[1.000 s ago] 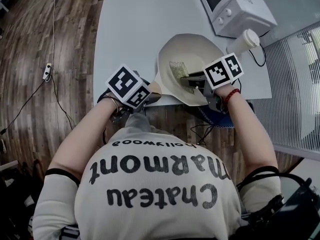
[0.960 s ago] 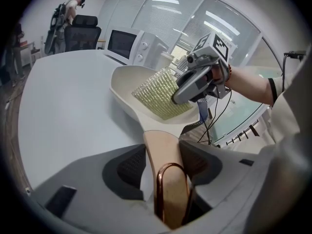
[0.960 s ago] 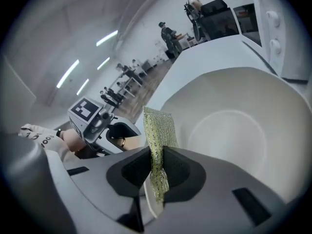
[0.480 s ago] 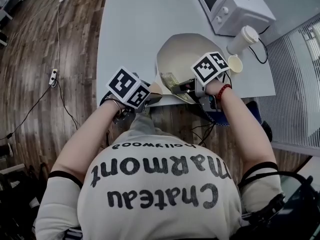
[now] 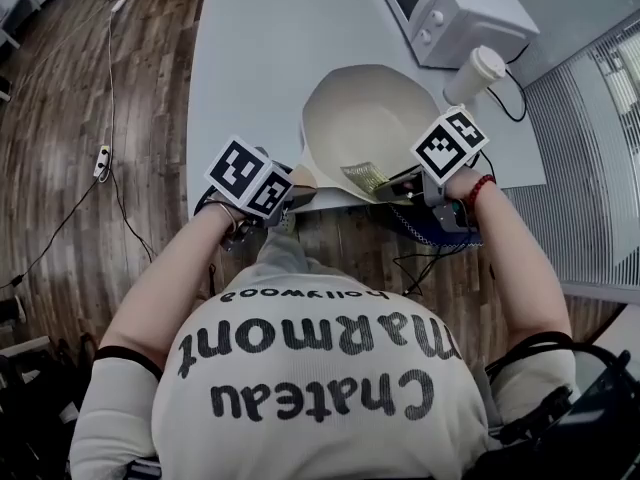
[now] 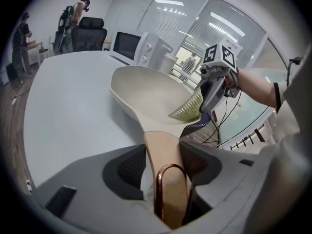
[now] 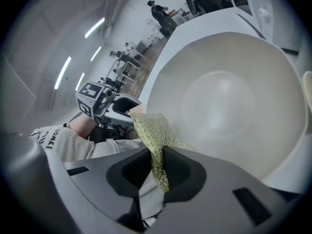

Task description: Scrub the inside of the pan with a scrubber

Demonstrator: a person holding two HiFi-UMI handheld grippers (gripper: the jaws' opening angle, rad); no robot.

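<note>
Cream pan (image 5: 360, 118): on white table (image 5: 250, 58), at near edge; handle (image 6: 163, 150) clamped in left tool (image 5: 292, 194). Gold mesh scrubber (image 7: 151, 130): pinched in right tool (image 7: 156, 167), against pan's near inner wall.

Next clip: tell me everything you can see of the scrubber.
The scrubber is a thin, glittery yellow-green mesh cloth, limp and creased. The right gripper pinches one folded edge between its jaws. The rest fans out ahead of them and appears to lie against the near inner wall of the cream pan, just below the rim. Nothing else touches it.
</note>
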